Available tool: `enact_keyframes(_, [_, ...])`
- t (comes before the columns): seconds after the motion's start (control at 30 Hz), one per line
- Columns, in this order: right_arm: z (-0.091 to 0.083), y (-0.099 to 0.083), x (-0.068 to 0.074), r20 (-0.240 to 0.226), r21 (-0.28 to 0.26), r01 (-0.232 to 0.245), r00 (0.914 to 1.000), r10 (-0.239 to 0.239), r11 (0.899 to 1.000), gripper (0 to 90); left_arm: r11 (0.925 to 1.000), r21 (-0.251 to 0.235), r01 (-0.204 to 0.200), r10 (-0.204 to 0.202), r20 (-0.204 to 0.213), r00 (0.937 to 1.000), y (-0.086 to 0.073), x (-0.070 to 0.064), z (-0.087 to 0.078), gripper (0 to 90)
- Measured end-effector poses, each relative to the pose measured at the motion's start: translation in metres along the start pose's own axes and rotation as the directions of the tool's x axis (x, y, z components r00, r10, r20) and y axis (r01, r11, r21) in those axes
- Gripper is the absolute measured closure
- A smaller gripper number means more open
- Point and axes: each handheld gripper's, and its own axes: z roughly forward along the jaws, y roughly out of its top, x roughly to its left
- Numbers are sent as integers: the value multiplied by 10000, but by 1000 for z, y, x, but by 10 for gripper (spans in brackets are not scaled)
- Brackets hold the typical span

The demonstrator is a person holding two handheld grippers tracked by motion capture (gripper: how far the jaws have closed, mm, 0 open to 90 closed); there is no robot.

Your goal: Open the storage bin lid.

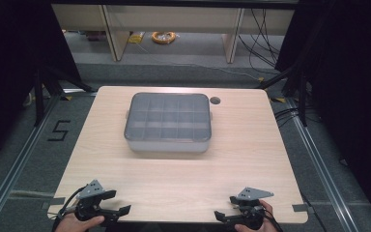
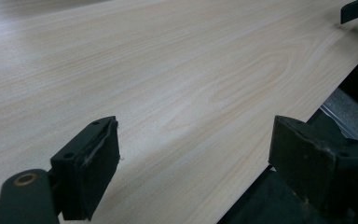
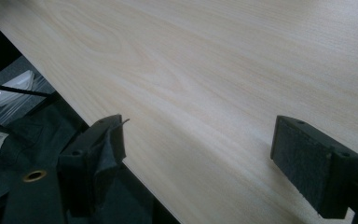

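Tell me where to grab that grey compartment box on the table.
Probably the grey compartment box is best taken by its short ends: small tabs stick out at the left and right rims. Bring the left claw and right claw, both open, in from either side.

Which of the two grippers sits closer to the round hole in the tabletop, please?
The right gripper: the round hole lies right of the grey compartment box, on that gripper's side. The left gripper rests at the opposite near corner.

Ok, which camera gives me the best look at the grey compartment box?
The high view: the compartment box sits whole at the table's middle, lid shut, dividers visible through it. Both gripper views face bare tabletop near the front edge, so they tell nothing about it.
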Motion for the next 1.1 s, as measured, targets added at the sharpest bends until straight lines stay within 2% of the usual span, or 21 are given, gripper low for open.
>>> enact_keyframes(0.33, [0, 1, -1, 104, -122, -15, 9999, 16, 9999, 188, 10000, -16, 50, -50, -60, 10000, 1, 0, 0, 157])
enact_keyframes(0.37, [0, 1, -1, 130, -157, 25, 9999, -23, 9999, 189, 9999, -133, 107, -109, -88, 9999, 1, -1, 0, 157])
enact_keyframes(0.4, [0, 1, -2, 97, -159, 6, 10000, -5, 9999, 189, 10000, 5, 78, -78, -9, 10000, 1, 0, -1, 157])
enact_keyframes(0.43, [0, 1, -1, -92, -193, -95, 9999, 93, 9998, 190, 10000, -17, 72, -72, -18, 10000, 2, 0, -1, 157])
enact_keyframes(0.53, [0, 2, -2, 4, -246, -24, 10000, 24, 9997, 194, 9997, -176, 144, -144, -46, 9999, 2, 1, 0, 157])
enact_keyframes(0.57, [-1, 2, -2, -52, -309, -93, 9999, 92, 9995, 194, 9997, -191, 173, -173, -14, 9998, 3, 1, 0, 157])
enact_keyframes(0.6, [-1, 2, -2, -313, -246, -242, 9992, 234, 9994, 194, 9996, -190, 229, -229, 16, 9997, 3, 1, -1, 157])
enact_keyframes(0.63, [0, 3, -3, -196, -404, -198, 9996, 190, 9990, 196, 9991, -330, 261, -260, 32, 9997, 3, 1, 0, 157])
enact_keyframes(0.67, [-1, 3, -4, -159, -421, -209, 9997, 202, 9989, 199, 9996, -184, 234, -233, 72, 9997, 4, 1, -1, 157])
enact_keyframes(0.73, [-1, 4, -5, -251, -469, -325, 9992, 314, 9984, 202, 9996, -188, 227, -225, 83, 9997, 5, 2, -1, 157])
enact_keyframes(0.77, [-1, 5, -5, -227, -486, -405, 9990, 395, 9980, 202, 9987, -384, 332, -332, 5, 9994, 4, 2, 0, 157])
enact_keyframes(0.8, [-2, 5, -3, -403, -427, -697, 9969, 680, 9967, 203, 9990, -253, 377, -374, 109, 9992, 5, 3, -1, 157])
enact_keyframes(0.83, [-2, 5, -3, -403, -427, -697, 9969, 680, 9967, 203, 9990, -253, 377, -374, 109, 9992, 5, 3, -1, 157])
enact_keyframes(0.87, [-1, 7, -8, -550, -705, -563, 9971, 525, 9959, 205, 9981, -333, 509, -503, 178, 9986, 6, 3, 0, 157])
enact_keyframes(0.9, [-1, 7, -5, -570, -656, -952, 9942, 915, 9933, 207, 9981, -332, 515, -510, 171, 9986, 7, 4, 0, 157])
enact_keyframes(0.93, [-1, 8, -10, -557, -816, -549, 9972, 504, 9952, 208, 9980, -353, 529, -523, 179, 9985, 8, 4, 0, 157])
enact_keyframes(0.97, [-2, 9, -7, -682, -716, -1038, 9928, 990, 9920, 208, 9981, -377, 492, -486, 166, 9987, 9, 5, 0, 157])
enact_keyframes(1.0, [-3, 10, -7, -671, -665, -1161, 9915, 1116, 9910, 208, 9982, -373, 478, -473, 160, 9988, 9, 5, 0, 157])
enact_keyframes(1.03, [-1, 11, -12, -751, -991, -750, 9949, 677, 9922, 209, 9982, -373, 478, -473, 160, 9988, 9, 5, 0, 157])
enact_keyframes(1.07, [-1, 11, -12, -751, -991, -750, 9949, 677, 9922, 209, 9982, -366, 483, -477, 155, 9987, 10, 6, 0, 157])
enact_keyframes(1.1, [-4, 12, -9, -737, -811, -1283, 9897, 1225, 9884, 211, 9977, -402, 538, -532, 160, 9985, 11, 7, 1, 157])
